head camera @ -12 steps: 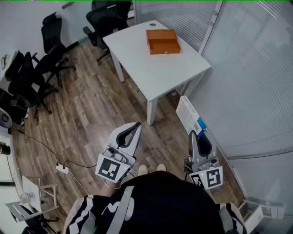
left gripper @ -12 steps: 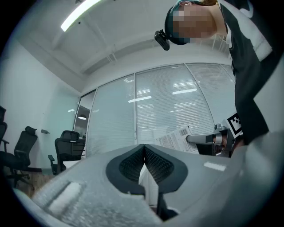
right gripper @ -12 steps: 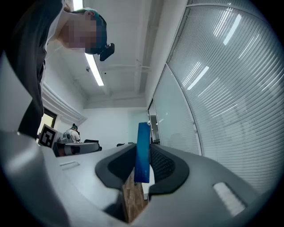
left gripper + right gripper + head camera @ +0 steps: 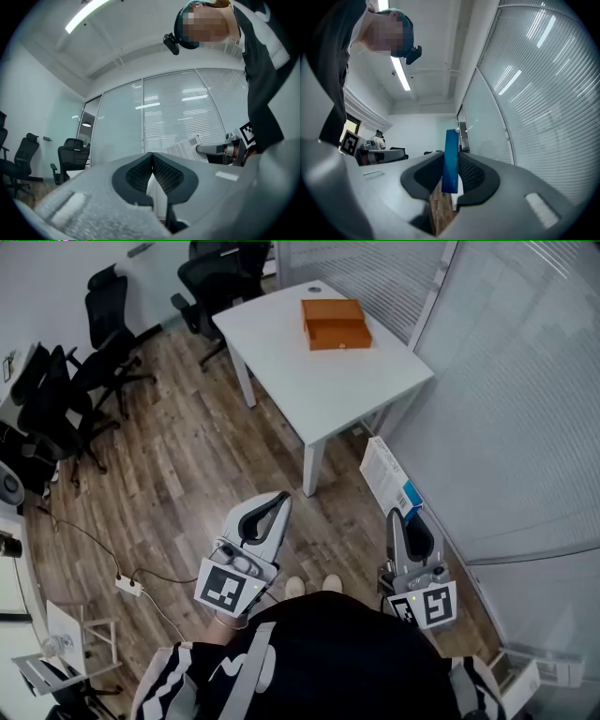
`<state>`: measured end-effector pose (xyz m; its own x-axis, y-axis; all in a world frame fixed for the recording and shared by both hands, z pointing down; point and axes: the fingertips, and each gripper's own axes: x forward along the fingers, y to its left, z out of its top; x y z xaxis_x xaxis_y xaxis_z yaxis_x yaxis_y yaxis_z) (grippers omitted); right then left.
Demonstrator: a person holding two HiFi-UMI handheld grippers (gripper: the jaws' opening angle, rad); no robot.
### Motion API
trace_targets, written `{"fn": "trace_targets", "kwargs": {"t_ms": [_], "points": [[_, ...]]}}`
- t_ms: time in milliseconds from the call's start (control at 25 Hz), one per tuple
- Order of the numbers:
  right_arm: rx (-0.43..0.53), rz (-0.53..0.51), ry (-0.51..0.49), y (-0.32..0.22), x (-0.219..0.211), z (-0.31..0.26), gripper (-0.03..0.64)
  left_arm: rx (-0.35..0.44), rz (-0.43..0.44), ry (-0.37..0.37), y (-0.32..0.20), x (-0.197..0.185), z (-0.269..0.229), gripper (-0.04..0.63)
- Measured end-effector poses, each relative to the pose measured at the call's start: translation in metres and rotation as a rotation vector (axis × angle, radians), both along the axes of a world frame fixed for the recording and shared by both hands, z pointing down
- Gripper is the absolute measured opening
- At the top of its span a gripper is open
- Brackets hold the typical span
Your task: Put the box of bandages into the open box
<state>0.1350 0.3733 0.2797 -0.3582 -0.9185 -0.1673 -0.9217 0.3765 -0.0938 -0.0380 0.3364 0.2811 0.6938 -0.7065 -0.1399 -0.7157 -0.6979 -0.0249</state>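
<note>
Right tongs are clamped on the box of bandages. It's white with a blue end and sticks out ahead of the person, over the wood floor right by the glass wall. Left tongs are pinched together with nothing in them. The open box, an orange one, sits on the white bench, well apart from both tongs. A few black office chairs stand off to the left.

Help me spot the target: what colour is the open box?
The open box is orange; best in head view.
</note>
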Motion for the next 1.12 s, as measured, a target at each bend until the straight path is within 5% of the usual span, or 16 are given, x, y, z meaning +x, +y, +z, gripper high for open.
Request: {"fn": "trace_targets", "kwargs": {"t_ms": [1120], "points": [[0.037, 0.037, 0.022, 0.012, -0.072, 0.000, 0.084, -0.007, 0.055, -0.021, 0.003, -0.068, 0.012, 0.000]]}}
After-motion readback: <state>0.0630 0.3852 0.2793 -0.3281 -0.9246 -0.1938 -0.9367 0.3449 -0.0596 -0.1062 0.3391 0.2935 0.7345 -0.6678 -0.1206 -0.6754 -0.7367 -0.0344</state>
